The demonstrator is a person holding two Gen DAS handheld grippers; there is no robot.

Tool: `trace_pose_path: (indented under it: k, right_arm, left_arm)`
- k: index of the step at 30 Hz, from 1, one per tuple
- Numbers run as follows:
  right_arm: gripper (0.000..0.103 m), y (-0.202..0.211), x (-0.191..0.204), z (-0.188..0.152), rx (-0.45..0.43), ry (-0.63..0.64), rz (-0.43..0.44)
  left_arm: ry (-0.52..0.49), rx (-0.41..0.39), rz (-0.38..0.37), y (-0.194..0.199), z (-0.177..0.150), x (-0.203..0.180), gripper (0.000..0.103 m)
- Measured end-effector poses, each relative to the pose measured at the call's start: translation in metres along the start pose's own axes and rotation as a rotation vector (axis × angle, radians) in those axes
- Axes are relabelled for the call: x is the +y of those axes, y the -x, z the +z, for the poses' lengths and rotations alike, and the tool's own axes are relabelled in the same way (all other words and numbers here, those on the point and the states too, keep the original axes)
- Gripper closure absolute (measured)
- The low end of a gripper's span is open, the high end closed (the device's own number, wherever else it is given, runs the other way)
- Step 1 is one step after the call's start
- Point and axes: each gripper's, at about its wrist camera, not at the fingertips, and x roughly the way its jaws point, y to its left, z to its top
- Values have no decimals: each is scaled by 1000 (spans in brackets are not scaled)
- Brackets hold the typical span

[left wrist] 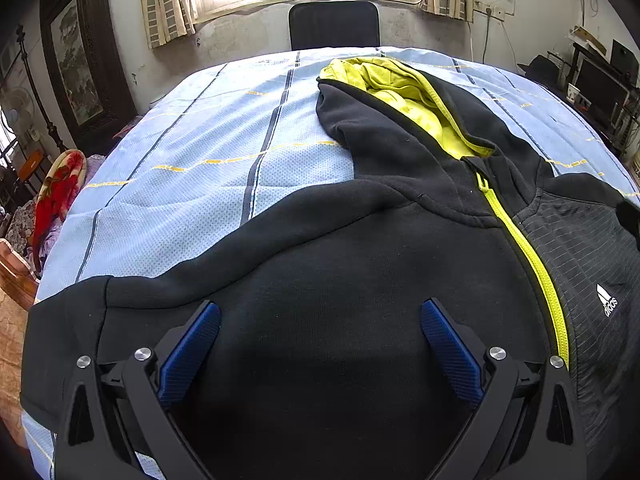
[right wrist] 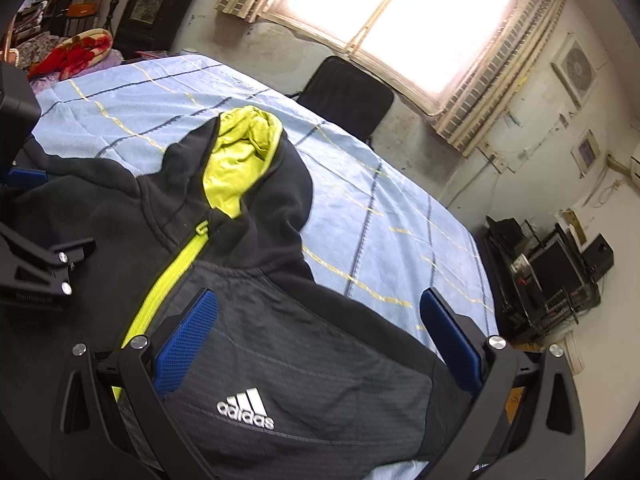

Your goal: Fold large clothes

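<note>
Both the left gripper (left wrist: 320, 316) and right gripper (right wrist: 318, 308) hover spread over the flat black hoodie (left wrist: 340, 280), so folding seems about to begin, and each must next pinch a side edge.

Left gripper (left wrist: 320, 312) and right gripper (right wrist: 318, 304) both hover with jaws spread wide.

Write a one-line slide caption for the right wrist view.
Open right tool above a black zip hoodie with a lime-lined hood, laid on a blue checked bedspread.
</note>
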Motion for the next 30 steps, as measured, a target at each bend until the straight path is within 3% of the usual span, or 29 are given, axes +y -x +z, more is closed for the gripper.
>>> trace_pose_path:
  k: [3, 6, 11, 15, 18, 27, 30]
  right_arm:
    - [4, -7, -5, 12, -13, -2, 33]
    - [4, -18, -16, 26, -20, -34, 160]
    - [4, -46, -54, 59, -45, -197, 379]
    - [4, -75, -53, 71, -3, -193, 445]
    - [4, -95, -43, 69, 26, -187, 497]
    - [5, -160, -58, 31, 95, -535, 710]
    - [7, -169, -57, 23, 118, -570, 724]
  left_arm:
    - [2, 0, 0, 0, 0, 0, 3]
    - [5, 1, 2, -1, -1, 0, 3]
    - [7, 0, 2, -1, -1, 0, 3]
    - [12, 0, 4, -2, 0, 0, 3]
    - [13, -1, 4, -1, 0, 1, 3]
    - [14, -1, 3, -1, 0, 1, 3]
    - [14, -1, 3, -1, 0, 1, 3]
